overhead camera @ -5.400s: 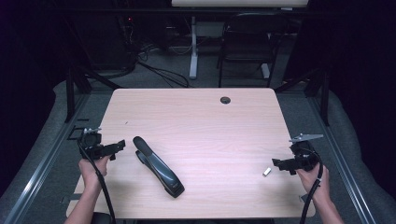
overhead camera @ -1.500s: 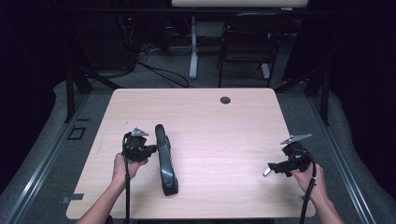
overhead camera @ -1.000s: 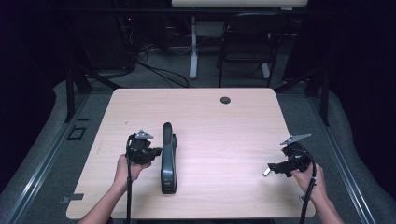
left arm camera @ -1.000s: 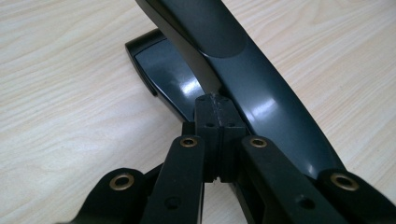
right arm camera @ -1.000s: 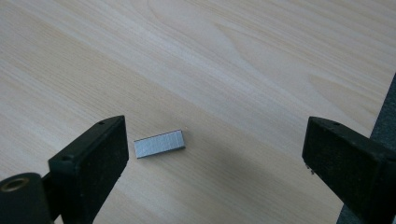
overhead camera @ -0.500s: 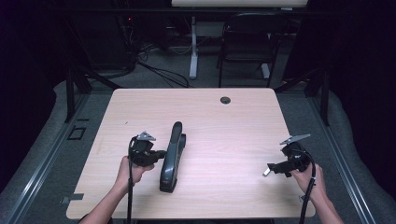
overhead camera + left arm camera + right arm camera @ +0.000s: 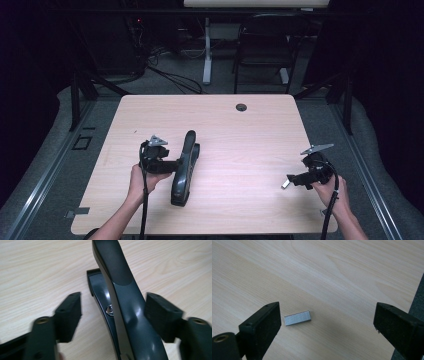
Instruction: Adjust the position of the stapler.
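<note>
My left gripper (image 7: 172,165), jaws apart astride the stapler (image 7: 184,167), has swung it near upright at the table's (image 7: 250,135) left-centre. My right gripper (image 7: 325,327) stays spread over the staples (image 7: 297,318): loading comes next.

No text, label, brand, number or sign is being shown legibly anywhere. No marking is being displayed on the dark stapler (image 7: 120,297) beside the left gripper (image 7: 167,164), none on the strip of staples (image 7: 297,318) lying between the jaws of the right gripper (image 7: 292,181), and none on the wooden table (image 7: 240,135) around the stapler.
</note>
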`<action>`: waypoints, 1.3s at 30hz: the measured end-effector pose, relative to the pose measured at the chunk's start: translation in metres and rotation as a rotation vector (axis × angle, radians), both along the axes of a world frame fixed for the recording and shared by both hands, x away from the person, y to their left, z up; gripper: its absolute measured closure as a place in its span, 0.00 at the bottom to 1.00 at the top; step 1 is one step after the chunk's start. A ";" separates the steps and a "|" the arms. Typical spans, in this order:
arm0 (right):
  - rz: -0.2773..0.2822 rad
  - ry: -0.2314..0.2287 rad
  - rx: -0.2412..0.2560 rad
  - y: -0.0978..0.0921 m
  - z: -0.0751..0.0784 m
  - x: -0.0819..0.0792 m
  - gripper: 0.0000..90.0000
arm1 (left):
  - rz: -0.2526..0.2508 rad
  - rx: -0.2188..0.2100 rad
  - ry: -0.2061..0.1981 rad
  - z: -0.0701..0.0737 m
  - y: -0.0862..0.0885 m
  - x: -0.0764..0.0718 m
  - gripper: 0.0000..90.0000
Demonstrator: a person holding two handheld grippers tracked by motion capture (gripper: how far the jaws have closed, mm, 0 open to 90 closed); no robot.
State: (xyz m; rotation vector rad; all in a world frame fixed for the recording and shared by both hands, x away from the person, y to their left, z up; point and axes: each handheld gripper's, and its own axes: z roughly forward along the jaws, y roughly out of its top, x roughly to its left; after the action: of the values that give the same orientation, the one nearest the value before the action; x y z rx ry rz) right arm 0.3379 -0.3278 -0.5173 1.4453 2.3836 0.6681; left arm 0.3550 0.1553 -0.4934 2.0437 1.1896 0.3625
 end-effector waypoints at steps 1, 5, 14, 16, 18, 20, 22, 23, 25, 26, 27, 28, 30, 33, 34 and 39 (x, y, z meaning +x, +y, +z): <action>0.000 -0.001 -0.003 0.000 0.000 0.000 0.08 | 0.004 0.010 0.002 0.001 -0.001 0.000 0.25; -0.005 -0.004 0.000 0.001 -0.001 0.000 0.09 | 0.040 0.034 0.010 -0.001 -0.009 0.003 0.16; 0.015 -0.013 -0.008 0.004 0.000 0.000 0.10 | 0.067 0.088 0.060 -0.007 -0.026 0.014 0.02; 0.020 -0.001 -0.008 0.004 -0.001 0.000 0.10 | 0.039 0.071 0.086 -0.010 -0.029 0.018 0.03; 0.016 -0.004 -0.008 0.004 -0.002 0.000 0.10 | 0.023 0.075 0.096 -0.013 -0.033 0.020 0.07; 0.017 -0.005 -0.012 0.005 -0.001 0.000 0.10 | 0.007 0.091 0.096 -0.014 -0.037 0.021 0.15; 0.019 -0.003 -0.012 0.005 -0.002 0.000 0.10 | -0.008 0.107 0.095 -0.016 -0.040 0.022 0.17; 0.019 -0.001 -0.013 0.005 -0.002 0.000 0.10 | -0.008 0.107 0.095 -0.016 -0.040 0.022 0.18; 0.019 0.003 -0.014 0.005 -0.002 0.000 0.10 | -0.011 0.147 0.079 -0.016 -0.044 0.022 0.29; 0.020 0.004 -0.015 0.004 -0.002 0.000 0.10 | -0.012 0.155 0.075 -0.016 -0.045 0.022 0.32; 0.019 0.003 -0.016 0.004 -0.002 0.000 0.10 | -0.016 0.161 0.075 -0.016 -0.045 0.022 0.34; 0.020 0.005 -0.015 0.004 -0.002 0.000 0.10 | -0.017 0.161 0.072 -0.017 -0.045 0.022 0.39; 0.019 0.006 -0.022 0.005 -0.003 0.000 0.10 | -0.029 0.148 0.073 -0.018 -0.044 0.022 0.46; 0.026 0.004 -0.025 0.005 -0.003 0.000 0.11 | -0.046 0.133 0.066 -0.019 -0.041 0.023 0.47; 0.027 0.002 -0.023 0.006 -0.002 0.000 0.11 | -0.050 0.121 0.069 -0.019 -0.040 0.024 0.47; 0.033 0.001 -0.036 0.006 -0.002 0.000 0.11 | -0.079 0.073 0.102 -0.021 -0.038 0.026 0.50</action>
State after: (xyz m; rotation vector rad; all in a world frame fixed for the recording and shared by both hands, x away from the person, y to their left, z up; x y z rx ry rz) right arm 0.3376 -0.3213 -0.5188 1.3949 2.4124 0.6300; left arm 0.3807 0.1168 -0.5147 2.1880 1.1679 0.2694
